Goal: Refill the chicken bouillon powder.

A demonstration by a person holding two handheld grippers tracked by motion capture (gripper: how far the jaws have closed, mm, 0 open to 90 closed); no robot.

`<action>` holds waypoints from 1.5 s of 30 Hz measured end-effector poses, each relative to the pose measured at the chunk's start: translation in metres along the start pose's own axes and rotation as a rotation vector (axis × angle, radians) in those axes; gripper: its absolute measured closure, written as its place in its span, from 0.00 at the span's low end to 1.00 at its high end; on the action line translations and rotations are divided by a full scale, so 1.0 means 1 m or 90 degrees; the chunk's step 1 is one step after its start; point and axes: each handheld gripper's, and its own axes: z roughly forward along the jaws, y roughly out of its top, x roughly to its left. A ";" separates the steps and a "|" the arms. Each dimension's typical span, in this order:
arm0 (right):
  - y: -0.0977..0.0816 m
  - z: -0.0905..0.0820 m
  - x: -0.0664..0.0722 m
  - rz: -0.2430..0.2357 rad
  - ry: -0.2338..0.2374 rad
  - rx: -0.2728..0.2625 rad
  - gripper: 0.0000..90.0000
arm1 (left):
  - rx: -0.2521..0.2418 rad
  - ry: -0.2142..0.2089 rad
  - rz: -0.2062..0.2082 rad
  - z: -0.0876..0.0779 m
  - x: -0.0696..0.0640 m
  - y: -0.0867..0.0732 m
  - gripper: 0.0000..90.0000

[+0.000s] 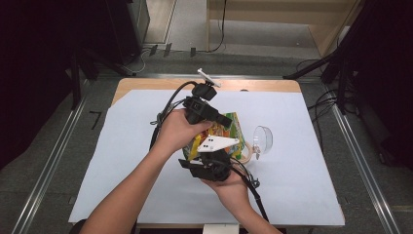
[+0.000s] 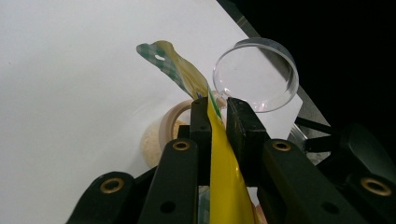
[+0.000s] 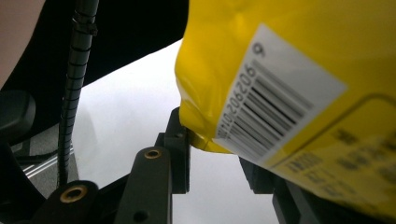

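High view: left gripper (image 1: 225, 120) and right gripper (image 1: 210, 157) each had jaws clamped on the yellow snack bag (image 1: 233, 127); clear lid (image 1: 263, 139) lay nearby.

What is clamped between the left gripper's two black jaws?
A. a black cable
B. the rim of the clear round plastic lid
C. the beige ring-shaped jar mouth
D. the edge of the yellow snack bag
D: in the left gripper view the left gripper has its jaws closed on the thin edge of the yellow snack bag, while the clear round plastic lid lies apart beyond the jaws.
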 end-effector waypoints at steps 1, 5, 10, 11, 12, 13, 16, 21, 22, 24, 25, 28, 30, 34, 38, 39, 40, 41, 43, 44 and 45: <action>0.000 -0.001 0.000 0.001 0.000 -0.001 0.76 | 0.003 -0.002 -0.001 0.000 -0.001 0.001 0.90; 0.001 -0.003 0.002 0.000 0.004 -0.008 0.76 | 0.014 -0.002 0.001 0.000 -0.003 0.002 0.88; 0.001 -0.003 0.002 -0.006 0.008 -0.006 0.76 | 0.012 0.003 0.001 -0.001 -0.004 0.001 0.88; 0.001 -0.003 0.002 -0.008 0.007 -0.006 0.76 | 0.011 0.004 0.003 -0.001 -0.004 0.000 0.88; 0.001 -0.003 0.002 -0.011 0.006 -0.005 0.76 | 0.009 0.004 0.003 -0.001 -0.005 0.000 0.88; 0.001 -0.003 0.002 -0.015 0.003 -0.004 0.76 | 0.007 0.003 0.002 -0.002 -0.005 0.000 0.88; 0.000 -0.003 0.003 -0.022 -0.001 -0.003 0.75 | 0.004 0.008 0.005 -0.001 -0.006 -0.001 0.88; 0.000 -0.003 0.002 -0.020 0.000 -0.001 0.75 | -0.001 0.012 0.005 -0.001 -0.006 -0.001 0.88; 0.000 -0.003 0.001 -0.021 0.001 -0.002 0.75 | -0.001 0.013 0.006 -0.001 -0.006 -0.001 0.88; 0.001 -0.002 0.001 -0.021 0.003 -0.003 0.75 | -0.003 0.015 0.005 -0.002 -0.006 -0.001 0.88; 0.001 -0.002 0.001 -0.020 0.003 -0.002 0.75 | -0.002 0.015 0.006 -0.002 -0.005 0.000 0.88; 0.003 -0.002 0.001 -0.018 0.005 -0.005 0.75 | -0.003 0.020 0.009 -0.004 -0.006 0.001 0.88; 0.004 -0.002 0.001 -0.021 0.004 -0.005 0.75 | -0.003 0.018 0.008 -0.005 -0.006 0.001 0.88; 0.005 -0.001 0.002 -0.022 0.007 -0.005 0.75 | -0.003 0.020 0.007 -0.006 -0.005 0.000 0.88; 0.004 -0.001 0.001 -0.024 0.007 -0.006 0.75 | -0.005 0.020 0.007 -0.006 -0.005 0.000 0.87; 0.004 -0.001 0.001 -0.024 0.006 -0.003 0.75 | -0.003 0.020 0.008 -0.005 -0.005 0.000 0.87; 0.004 -0.001 0.000 -0.024 0.007 -0.003 0.75 | -0.005 0.021 0.006 -0.005 -0.004 0.000 0.87; 0.004 0.000 0.000 -0.022 0.007 -0.003 0.75 | -0.005 0.020 0.004 -0.004 -0.004 0.000 0.87; 0.003 0.000 -0.001 -0.021 0.007 0.000 0.75 | -0.002 0.021 0.003 -0.003 -0.003 0.001 0.87; 0.003 0.000 -0.001 -0.019 0.007 0.000 0.75 | -0.002 0.020 0.003 -0.003 -0.003 0.001 0.87; 0.003 0.000 -0.001 -0.019 0.007 -0.001 0.75 | -0.002 0.020 0.003 -0.003 -0.003 0.001 0.87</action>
